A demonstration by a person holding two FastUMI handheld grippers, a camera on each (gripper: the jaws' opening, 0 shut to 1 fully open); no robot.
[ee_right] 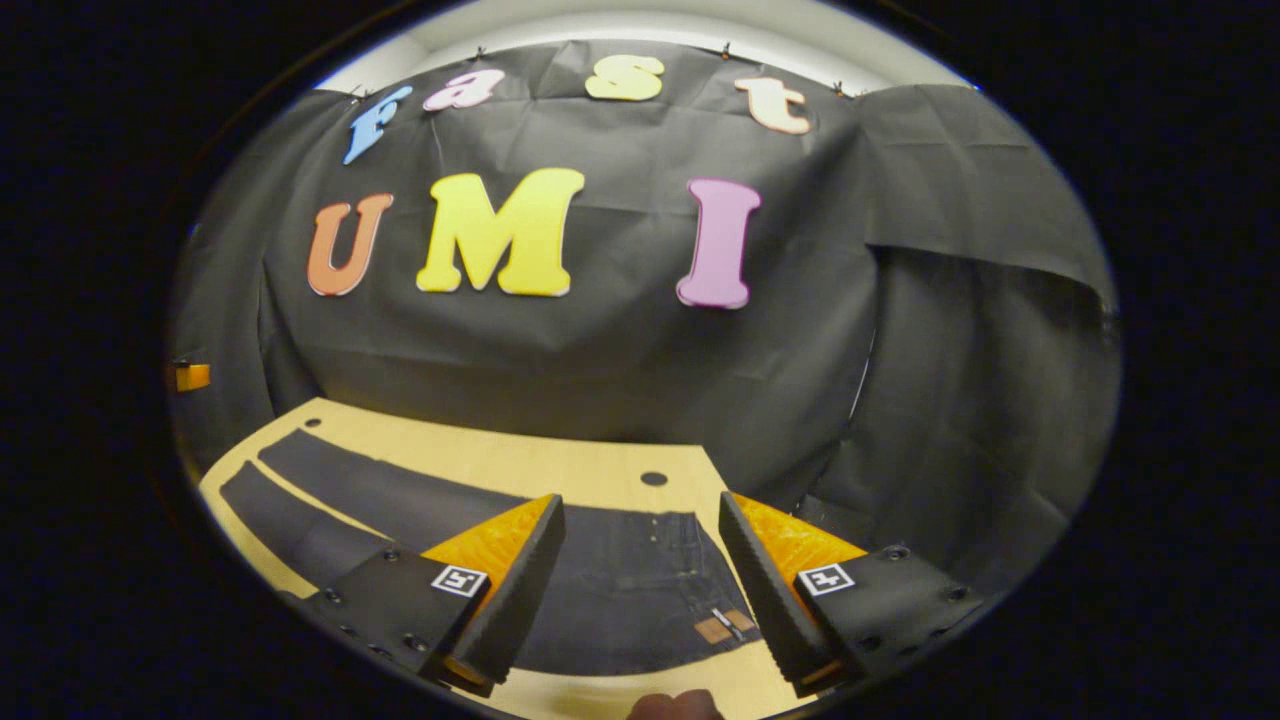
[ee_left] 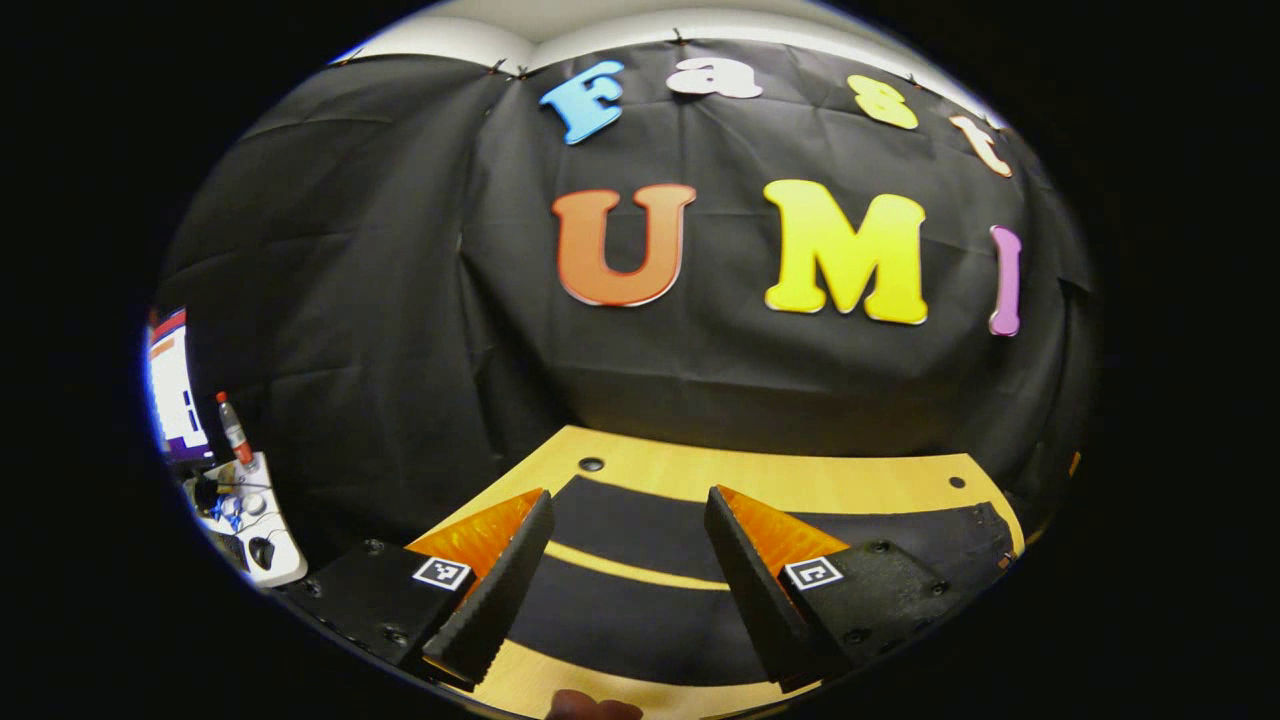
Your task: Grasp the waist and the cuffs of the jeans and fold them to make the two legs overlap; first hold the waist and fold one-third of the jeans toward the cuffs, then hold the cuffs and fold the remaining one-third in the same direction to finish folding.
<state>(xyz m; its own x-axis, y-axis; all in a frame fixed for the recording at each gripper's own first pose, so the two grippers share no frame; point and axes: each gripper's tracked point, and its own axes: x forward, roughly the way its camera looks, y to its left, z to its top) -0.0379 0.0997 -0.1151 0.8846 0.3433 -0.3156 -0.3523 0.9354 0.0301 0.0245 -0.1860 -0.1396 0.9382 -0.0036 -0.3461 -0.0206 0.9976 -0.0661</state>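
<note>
Dark jeans (ee_right: pixel 620 590) lie flat on the light wooden table (ee_right: pixel 560 465), legs apart. In the right gripper view the waist with a small leather patch (ee_right: pixel 722 627) sits under my right gripper (ee_right: pixel 640 600), which hovers open above it; the legs (ee_right: pixel 330 490) run off to the left. In the left gripper view the two legs (ee_left: pixel 640 600) stretch across the table (ee_left: pixel 800 480) with a strip of wood between them. My left gripper (ee_left: pixel 625 590) is open above the legs, nothing between its fingers. The waist end (ee_left: pixel 960 540) lies to the right.
The black cloth wall (ee_left: pixel 700 380) stands close behind the table's far edge. Off to the left, a white side table (ee_left: pixel 250 520) holds a bottle (ee_left: pixel 235 430) and small items, with a screen (ee_left: pixel 175 390) beside it. A fingertip (ee_right: pixel 675 705) shows at the bottom edge.
</note>
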